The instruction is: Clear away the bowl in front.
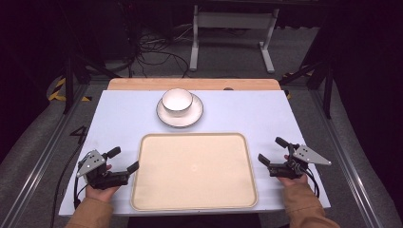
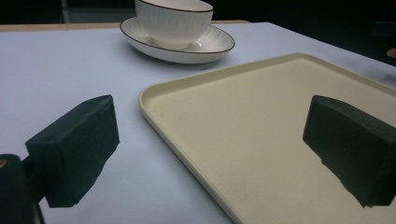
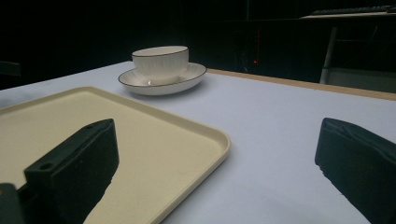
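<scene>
— Cream plastic, bare from rim to rim: the tray [image 1: 194, 172] lies at the near middle of the pale tabletop [image 1: 119, 118] with nothing on it.

— And the crockery?

— White bowl [image 1: 177, 100] with a dark rim, sitting upright in its saucer [image 1: 180, 114], just beyond the tray's far edge and apart from it. Neither piece is tilted or disturbed, as far as I can see.

— Where are the tools?

— Left tool [image 1: 121, 160] sits just off the tray's left edge, jaws spread wide with nothing between them. Right tool [image 1: 273, 150] mirrors it off the right edge, jaws likewise apart and empty. Both are well short of the bowl.

— So how far along would you say this is?

— At the very start, I'd judge. Nothing is gripped or lifted. If the bowl and saucer are meant for the tray, the whole reach, grasp and carry is left to do.
</scene>
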